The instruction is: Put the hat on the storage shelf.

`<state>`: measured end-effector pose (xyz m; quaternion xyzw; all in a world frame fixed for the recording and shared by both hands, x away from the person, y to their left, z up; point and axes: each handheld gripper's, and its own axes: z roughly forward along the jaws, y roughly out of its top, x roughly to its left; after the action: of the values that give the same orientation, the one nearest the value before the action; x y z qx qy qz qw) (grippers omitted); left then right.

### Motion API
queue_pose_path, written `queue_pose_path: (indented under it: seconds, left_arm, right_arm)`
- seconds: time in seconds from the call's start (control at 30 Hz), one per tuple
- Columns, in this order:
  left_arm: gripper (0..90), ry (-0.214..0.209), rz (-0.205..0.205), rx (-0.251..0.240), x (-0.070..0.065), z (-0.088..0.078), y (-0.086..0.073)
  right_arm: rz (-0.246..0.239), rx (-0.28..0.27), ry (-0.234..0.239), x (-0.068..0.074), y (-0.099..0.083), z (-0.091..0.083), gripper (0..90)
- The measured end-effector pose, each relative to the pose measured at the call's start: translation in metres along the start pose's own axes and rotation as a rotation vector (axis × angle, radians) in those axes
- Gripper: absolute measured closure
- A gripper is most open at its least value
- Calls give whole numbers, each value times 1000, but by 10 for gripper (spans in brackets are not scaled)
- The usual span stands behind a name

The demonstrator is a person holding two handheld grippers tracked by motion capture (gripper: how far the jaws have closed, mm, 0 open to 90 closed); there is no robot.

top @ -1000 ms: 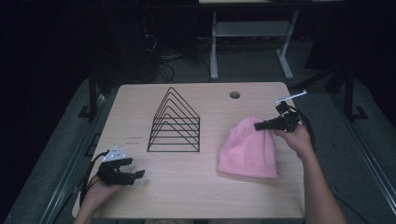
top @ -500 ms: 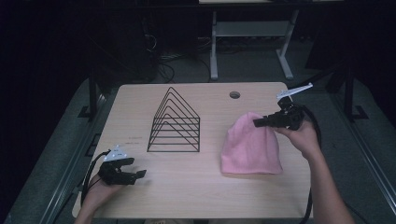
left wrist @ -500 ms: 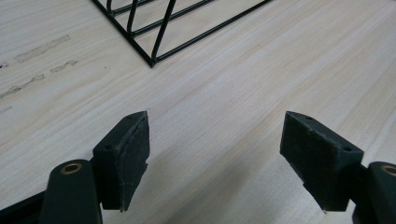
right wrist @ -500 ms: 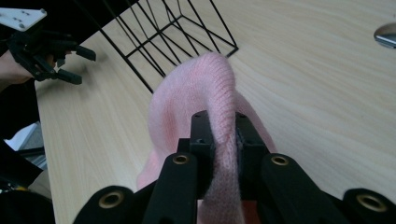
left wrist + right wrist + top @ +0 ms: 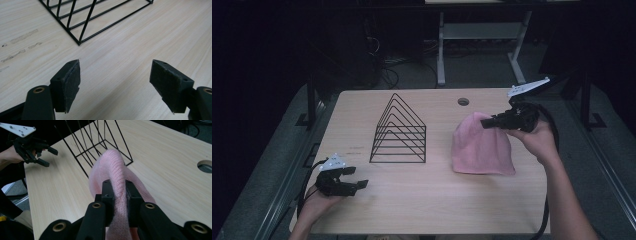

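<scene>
A pink knitted hat (image 5: pixel 482 146) lies on the right half of the wooden table (image 5: pixel 422 210), its top pulled up off the surface. My right gripper (image 5: pixel 486 121) is shut on that raised fold, and in the right gripper view the pink knit (image 5: pixel 113 170) is pinched between the two black jaws. A black wire triangular rack (image 5: pixel 400 132) stands at the table's middle. My left gripper (image 5: pixel 357 183) rests low near the front left corner, open, with bare wood between its pads (image 5: pixel 71 82). The rack's corner (image 5: pixel 79 43) lies just ahead of it.
A round cable hole (image 5: pixel 463 101) sits near the table's far edge. Behind the table stand a white desk frame (image 5: pixel 482 35) and tangled cables on a dark floor. The left hand's gripper (image 5: pixel 32 147) appears far off in the right gripper view.
My right gripper has lifted and drawn the hat's top up and toward the right over the last second. The left gripper has stayed almost in place.
</scene>
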<state>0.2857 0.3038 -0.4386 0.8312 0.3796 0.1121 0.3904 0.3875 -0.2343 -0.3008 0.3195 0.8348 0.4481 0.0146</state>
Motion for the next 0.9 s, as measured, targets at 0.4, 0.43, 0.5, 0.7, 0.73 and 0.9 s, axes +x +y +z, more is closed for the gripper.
queue_pose_path:
  seconds: [0.4,0.43,0.5,0.7,0.73,0.9]
  left_arm:
    - [245,-44,26,-28,-3,-7,15]
    - [245,-53,35,-35,-4,-9,19]
    - [245,-59,41,-43,-5,-12,24]
    - [245,-86,79,-54,-10,-18,42]
    - [245,-92,84,-56,-11,-19,45]
    - [245,-115,104,-64,-14,-23,59]
  right_arm:
    - [-38,-20,6,8,15,-6,806]
    - [-50,-27,10,12,19,-9,806]
    - [-58,-32,13,14,23,-11,807]
    - [-92,-43,17,26,35,-18,806]
    - [-96,-43,18,27,37,-19,806]
    - [-115,-52,29,35,46,-24,805]
